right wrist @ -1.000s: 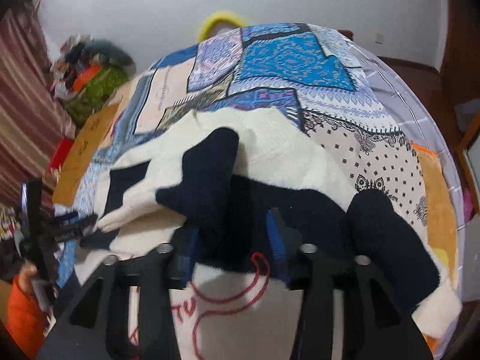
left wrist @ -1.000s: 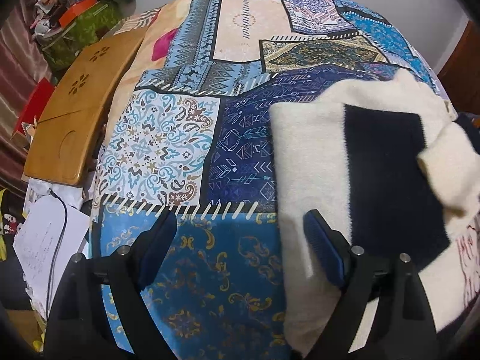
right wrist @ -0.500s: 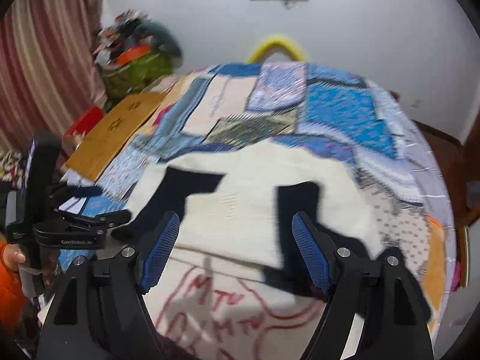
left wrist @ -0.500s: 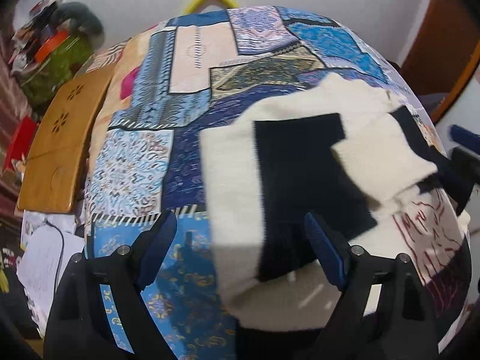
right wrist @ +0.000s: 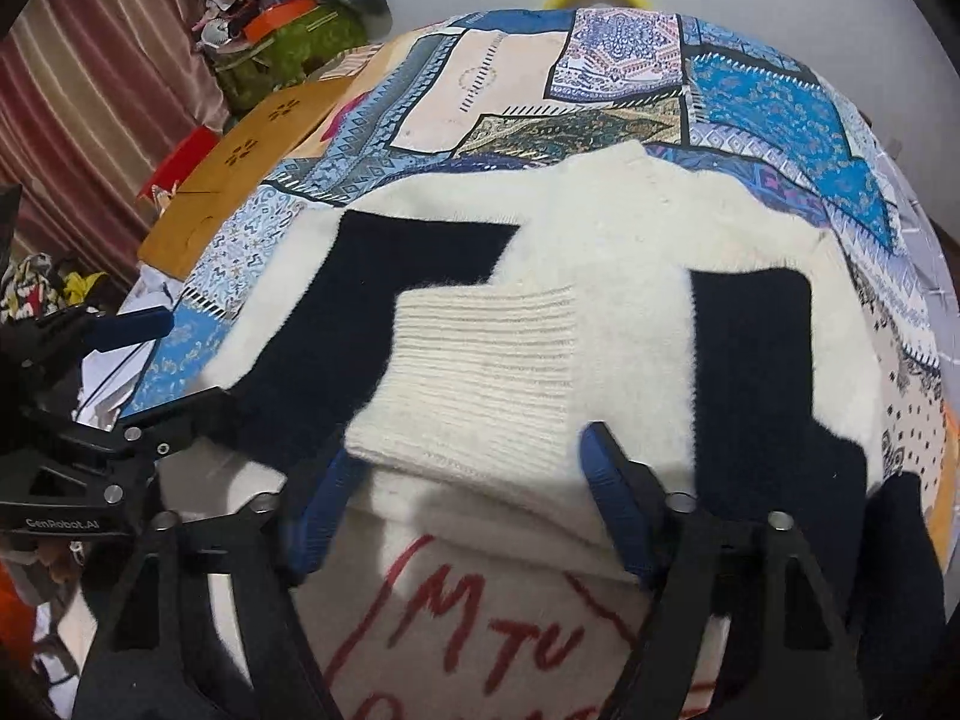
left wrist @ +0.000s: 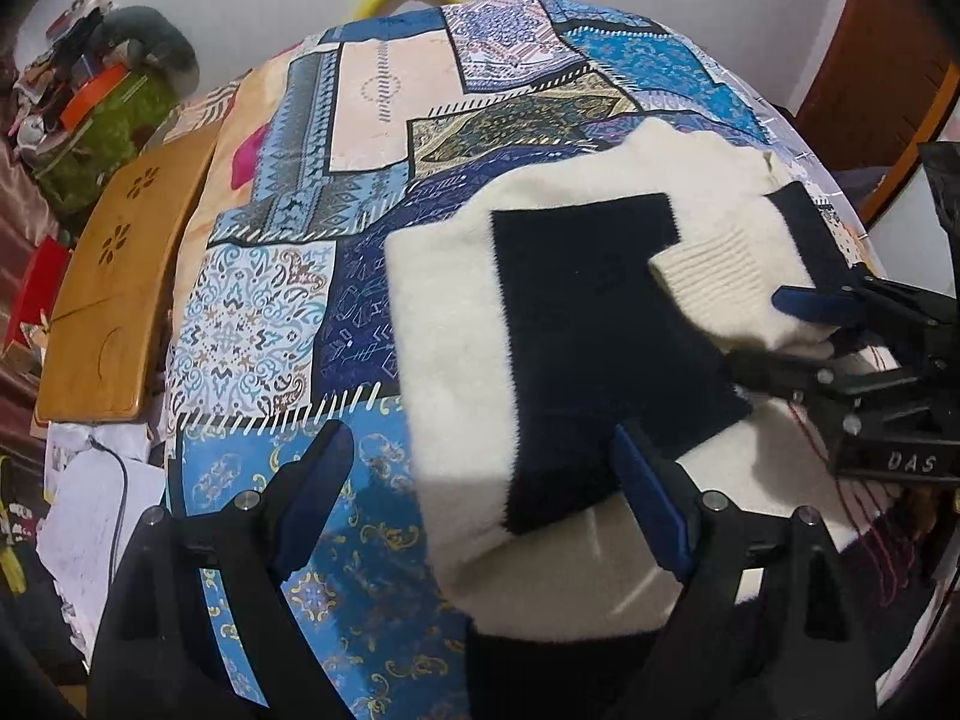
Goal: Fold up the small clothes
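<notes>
A cream and navy knitted sweater (left wrist: 576, 324) with red lettering (right wrist: 498, 618) lies on a patchwork bedspread (left wrist: 372, 138). Both sleeves are folded in over the body. The left sleeve's cream ribbed cuff (right wrist: 480, 372) lies across the middle. My right gripper (right wrist: 462, 504) is open, its fingers either side of that cuff, low over the sweater; it also shows in the left wrist view (left wrist: 774, 330). My left gripper (left wrist: 480, 498) is open and empty above the sweater's left edge; it also shows in the right wrist view (right wrist: 144, 360).
A wooden lap tray (left wrist: 114, 288) lies beside the bed on the left, with papers (left wrist: 90, 516) below it. A pile of bags and clutter (left wrist: 90, 108) stands at the far left by the wall. A brown wooden door (left wrist: 888, 60) is at the right.
My right gripper opened, letting go of the navy sleeve it held, and now sits around the cream cuff. My left gripper moved right, over the sweater's edge.
</notes>
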